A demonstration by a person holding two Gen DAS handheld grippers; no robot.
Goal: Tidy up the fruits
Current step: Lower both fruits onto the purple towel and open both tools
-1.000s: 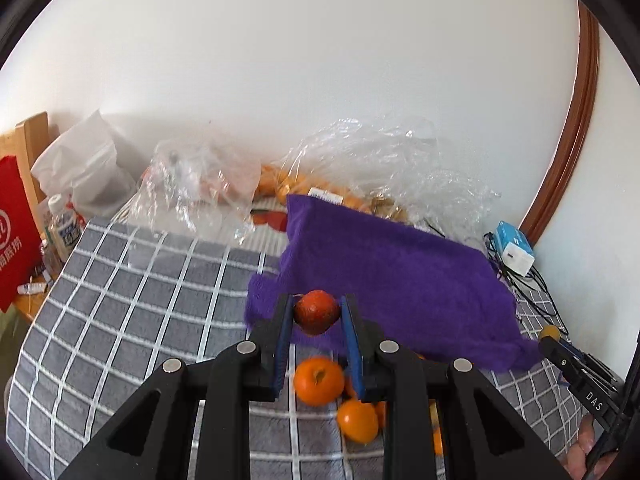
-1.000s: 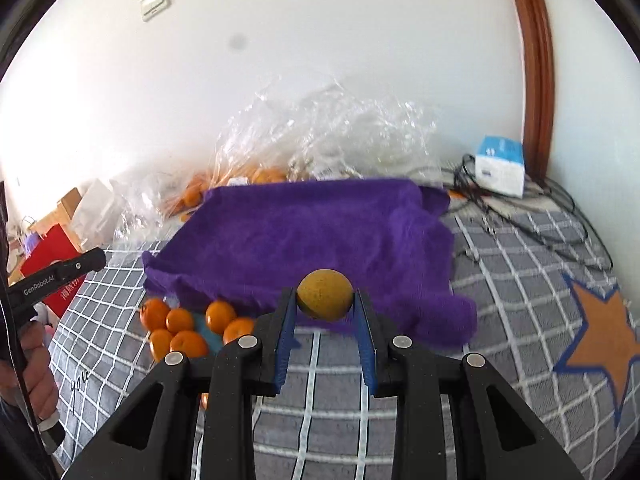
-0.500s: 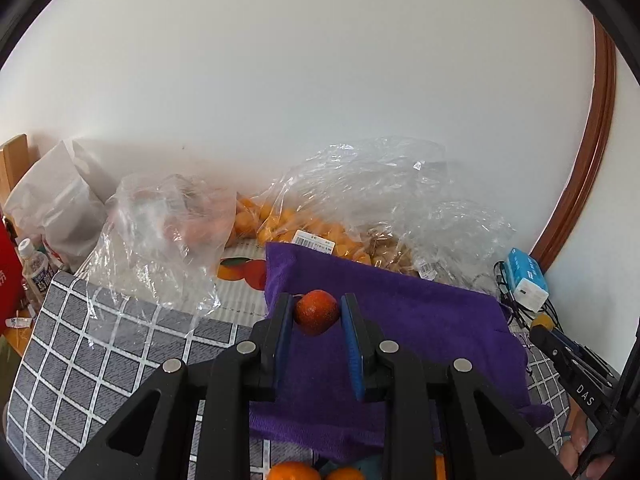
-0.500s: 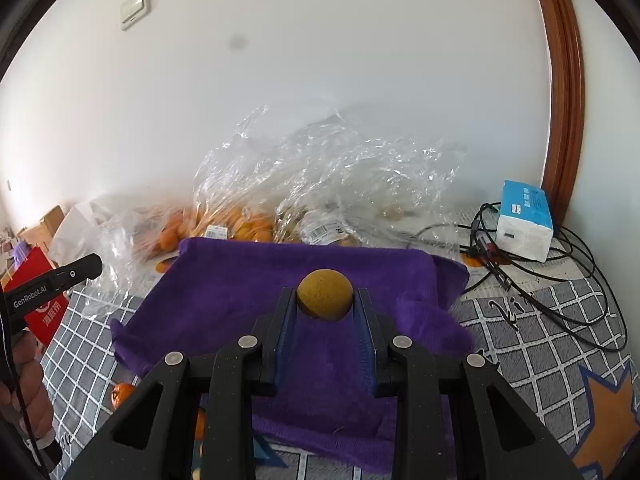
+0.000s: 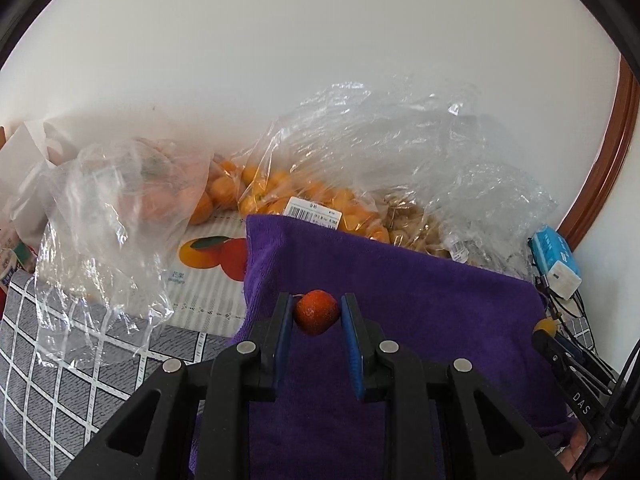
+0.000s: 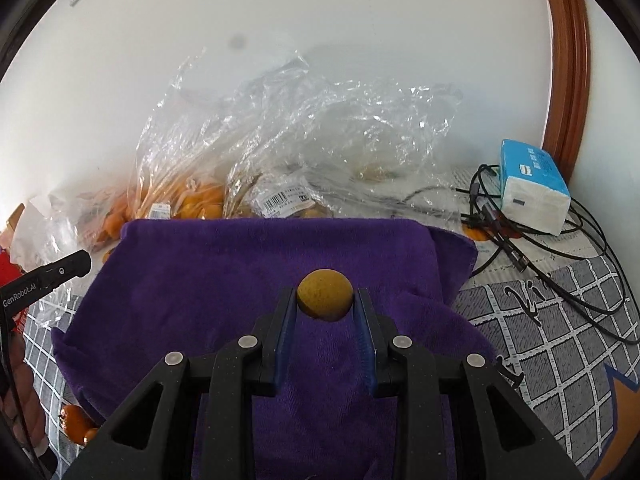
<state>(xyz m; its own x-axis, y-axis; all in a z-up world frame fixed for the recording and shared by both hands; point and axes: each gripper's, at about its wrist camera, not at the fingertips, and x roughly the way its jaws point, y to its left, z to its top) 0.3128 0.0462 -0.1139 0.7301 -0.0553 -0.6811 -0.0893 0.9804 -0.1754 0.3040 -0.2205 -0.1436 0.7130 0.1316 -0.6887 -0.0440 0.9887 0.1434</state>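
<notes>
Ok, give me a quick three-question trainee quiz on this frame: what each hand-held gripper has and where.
1. True or false: the left hand-held gripper is empty.
2. What does the right hand-held gripper hold? A) an orange tangerine B) a yellow-brown round fruit C) a cable
3. Fill in: both held fruits hang over the ____ towel.

Key: 1 false, it is shut on a red-orange fruit. 2 B. 3 purple.

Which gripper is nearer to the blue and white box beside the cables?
Right. The right gripper is over the purple towel's right part, toward the blue and white box. The left gripper holds over the towel's left part, farther away.
</notes>
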